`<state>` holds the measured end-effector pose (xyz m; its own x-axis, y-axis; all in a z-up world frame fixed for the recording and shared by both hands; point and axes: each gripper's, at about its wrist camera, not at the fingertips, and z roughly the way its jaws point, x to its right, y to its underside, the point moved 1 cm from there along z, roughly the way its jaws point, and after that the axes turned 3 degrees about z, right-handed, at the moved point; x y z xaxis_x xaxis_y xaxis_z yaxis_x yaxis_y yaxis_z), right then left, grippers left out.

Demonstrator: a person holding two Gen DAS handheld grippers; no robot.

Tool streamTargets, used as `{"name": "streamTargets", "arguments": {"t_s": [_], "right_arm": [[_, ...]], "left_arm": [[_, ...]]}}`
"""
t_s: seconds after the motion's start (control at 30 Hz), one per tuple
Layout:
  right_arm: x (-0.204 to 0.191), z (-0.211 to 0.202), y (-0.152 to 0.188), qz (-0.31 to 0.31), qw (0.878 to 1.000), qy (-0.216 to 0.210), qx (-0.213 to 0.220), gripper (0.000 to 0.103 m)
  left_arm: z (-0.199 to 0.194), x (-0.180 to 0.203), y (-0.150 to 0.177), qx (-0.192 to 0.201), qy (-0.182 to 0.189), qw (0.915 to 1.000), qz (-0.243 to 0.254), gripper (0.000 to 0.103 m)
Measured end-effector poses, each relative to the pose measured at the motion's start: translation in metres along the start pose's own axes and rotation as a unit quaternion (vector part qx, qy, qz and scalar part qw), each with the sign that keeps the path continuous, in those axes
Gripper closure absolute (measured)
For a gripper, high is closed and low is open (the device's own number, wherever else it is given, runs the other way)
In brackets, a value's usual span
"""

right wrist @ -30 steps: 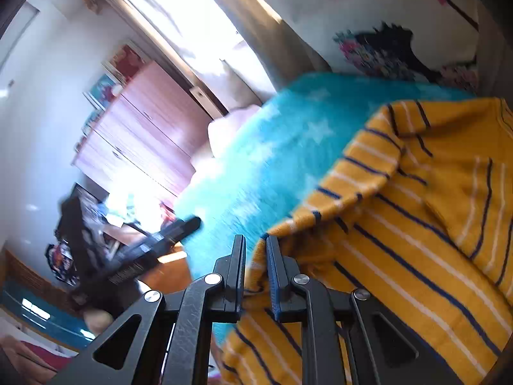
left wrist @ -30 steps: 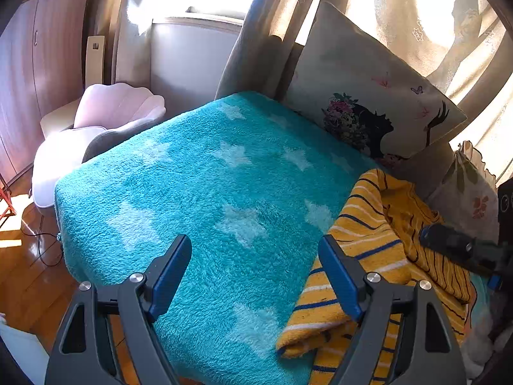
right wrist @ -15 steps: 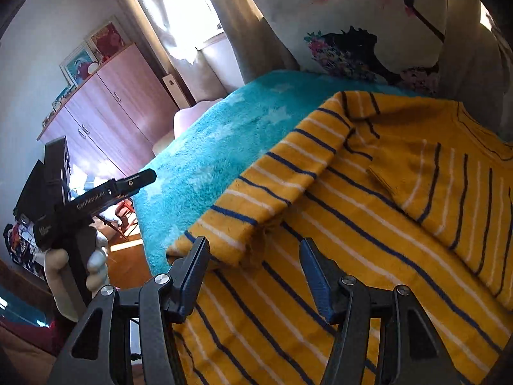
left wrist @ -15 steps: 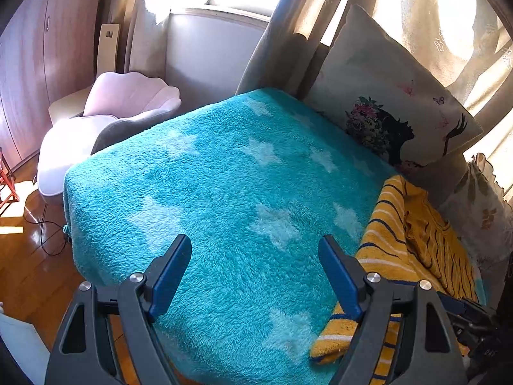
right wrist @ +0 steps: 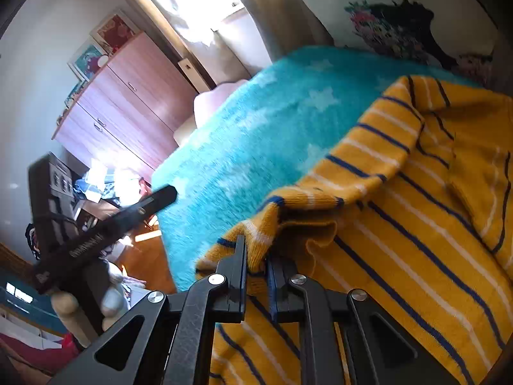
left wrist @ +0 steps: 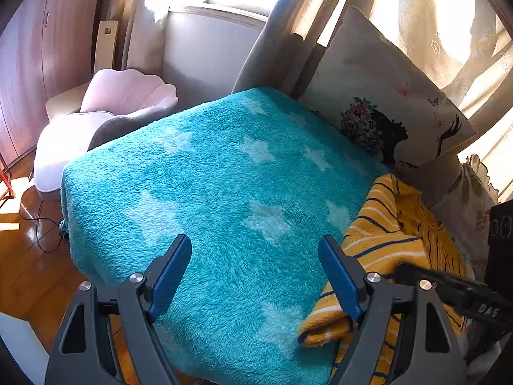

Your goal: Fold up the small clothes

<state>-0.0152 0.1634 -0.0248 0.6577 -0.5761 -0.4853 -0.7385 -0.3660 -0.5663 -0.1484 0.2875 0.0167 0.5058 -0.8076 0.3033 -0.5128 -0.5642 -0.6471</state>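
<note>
Here the right gripper has its fingers clenched on a bunched edge of the yellow striped sweater, which spreads ahead and to their right over the teal star blanket, while the left gripper hovers with fingers spread wide, sweater just beyond its right finger.

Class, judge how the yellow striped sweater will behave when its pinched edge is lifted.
The sweater is probably floppy: it bunches where the right hand-held gripper pinches it. It will likely drape and trail. The fuzzy blanket may drag on it.
</note>
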Motion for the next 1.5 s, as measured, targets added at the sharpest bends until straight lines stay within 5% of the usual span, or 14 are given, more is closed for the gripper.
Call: {"name": "streamTargets", "arguments": {"t_s": [0.13,0.27,0.3,0.5,0.53,0.6,0.7,1.0,1.2,1.23,1.27,1.3,1.4,1.5], "right_arm": [[-0.040,-0.060,-0.029,-0.028,0.994,-0.070,0.078,0.092],[-0.054,-0.056,-0.029,-0.084,0.993,0.057,0.061,0.089],[-0.051,-0.046,-0.026,-0.086,0.994,0.054,0.045,0.089],[-0.032,-0.047,-0.026,-0.029,0.995,-0.064,0.076,0.087],[-0.031,-0.047,-0.029,-0.028,0.995,-0.057,0.080,0.084],[-0.028,-0.048,-0.029,-0.029,0.996,-0.028,0.079,0.060],[-0.005,-0.046,-0.012,-0.017,0.998,-0.003,0.055,0.050],[0.039,-0.030,0.064,-0.027,0.996,0.079,-0.041,0.050],[0.035,-0.008,0.051,-0.027,0.996,0.080,-0.018,0.052],[0.036,-0.005,0.046,-0.022,0.997,0.074,-0.018,0.059],[0.035,-0.001,0.042,-0.016,0.998,0.063,-0.025,0.083],[0.033,0.002,0.038,-0.009,0.998,0.060,-0.032,0.088],[0.012,-0.002,0.015,0.009,0.999,0.016,-0.031,0.090],[-0.034,-0.043,-0.026,-0.021,0.998,-0.047,0.037,0.090]], "left_arm": [[-0.002,-0.006,-0.001,0.003,0.002,1.0000,-0.008,0.023],[0.002,-0.005,-0.001,-0.004,0.006,0.9999,-0.011,0.023],[0.003,-0.005,0.000,-0.005,0.008,0.9999,-0.012,0.023],[0.000,-0.008,-0.002,-0.003,-0.001,0.9999,-0.013,0.023],[-0.001,-0.009,-0.002,-0.001,-0.002,0.9999,-0.014,0.023],[-0.004,-0.011,-0.003,0.004,-0.005,0.9999,-0.013,0.023],[-0.005,-0.016,-0.004,0.008,-0.009,0.9998,-0.013,0.023],[0.015,-0.015,0.001,-0.016,-0.005,0.9998,-0.014,0.023],[0.006,-0.005,0.004,-0.009,0.000,1.0000,-0.001,0.023],[0.005,-0.005,0.004,-0.008,0.000,1.0000,-0.001,0.023],[0.003,-0.006,0.003,-0.006,-0.001,1.0000,-0.002,0.023],[0.002,-0.007,0.003,-0.005,-0.003,1.0000,-0.002,0.023],[0.002,-0.010,0.001,-0.004,-0.010,0.9999,-0.004,0.023],[-0.001,-0.012,-0.001,-0.002,-0.008,0.9999,-0.008,0.023]]}}
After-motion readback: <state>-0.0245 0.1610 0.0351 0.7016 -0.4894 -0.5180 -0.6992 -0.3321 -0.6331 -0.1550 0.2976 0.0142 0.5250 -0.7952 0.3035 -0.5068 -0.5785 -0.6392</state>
